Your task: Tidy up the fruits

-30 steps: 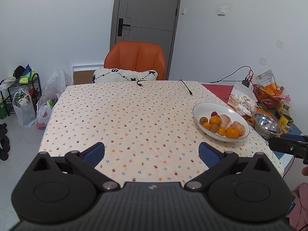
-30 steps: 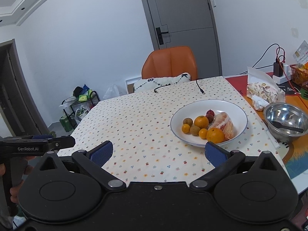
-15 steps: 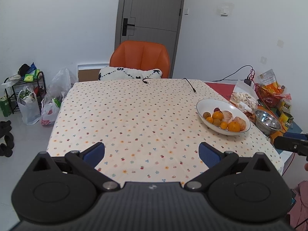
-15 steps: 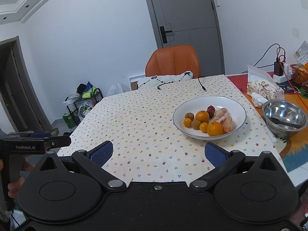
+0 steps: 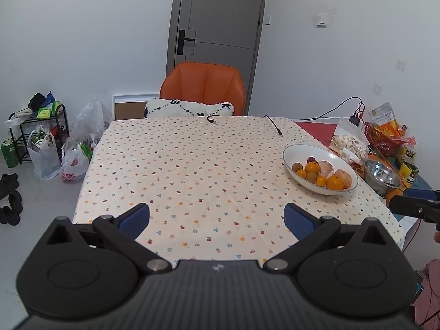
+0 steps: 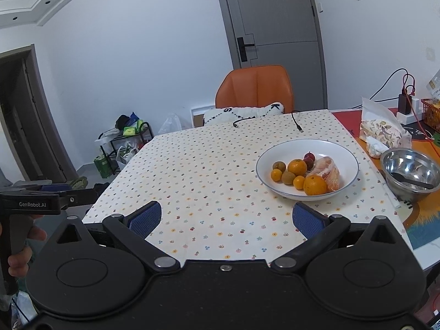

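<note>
A white bowl stands on the right side of a dotted tablecloth. It holds oranges, small kiwis, a dark red fruit and peeled pomelo segments. My left gripper hovers open over the table's near edge, well left of the bowl, nothing between its blue pads. My right gripper is open too, in front of the bowl and short of it. Each gripper shows at the edge of the other's view.
A steel bowl with a black spoon sits right of the fruit bowl, beside a tissue pack and a red basket. Two black cables lie at the far edge. An orange chair with a cushion stands behind.
Both grippers have drawn back and up from the table, so the bowl looks smaller and farther. Both stay open.
</note>
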`<action>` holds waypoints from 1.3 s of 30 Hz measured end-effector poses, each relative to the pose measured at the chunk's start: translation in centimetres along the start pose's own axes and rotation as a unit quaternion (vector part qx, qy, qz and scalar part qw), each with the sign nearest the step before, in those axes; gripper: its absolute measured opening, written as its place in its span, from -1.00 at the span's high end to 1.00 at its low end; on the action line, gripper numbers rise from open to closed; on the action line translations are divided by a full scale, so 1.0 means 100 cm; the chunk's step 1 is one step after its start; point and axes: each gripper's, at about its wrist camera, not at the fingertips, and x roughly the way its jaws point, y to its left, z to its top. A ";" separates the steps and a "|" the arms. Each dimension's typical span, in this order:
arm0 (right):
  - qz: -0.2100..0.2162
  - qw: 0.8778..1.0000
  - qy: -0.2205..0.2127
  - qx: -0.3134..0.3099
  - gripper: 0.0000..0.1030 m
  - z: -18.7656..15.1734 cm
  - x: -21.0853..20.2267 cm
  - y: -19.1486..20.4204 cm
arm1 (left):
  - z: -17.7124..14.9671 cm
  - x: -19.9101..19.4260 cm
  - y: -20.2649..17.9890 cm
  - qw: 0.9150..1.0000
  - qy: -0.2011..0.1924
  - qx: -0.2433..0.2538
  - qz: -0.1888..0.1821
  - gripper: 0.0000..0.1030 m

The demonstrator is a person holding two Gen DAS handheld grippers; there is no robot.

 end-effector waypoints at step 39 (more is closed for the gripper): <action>0.005 1.000 0.000 -0.001 -1.00 0.000 -0.002 0.002 | 0.001 -0.003 -0.002 1.000 -0.004 0.006 0.003 -1.00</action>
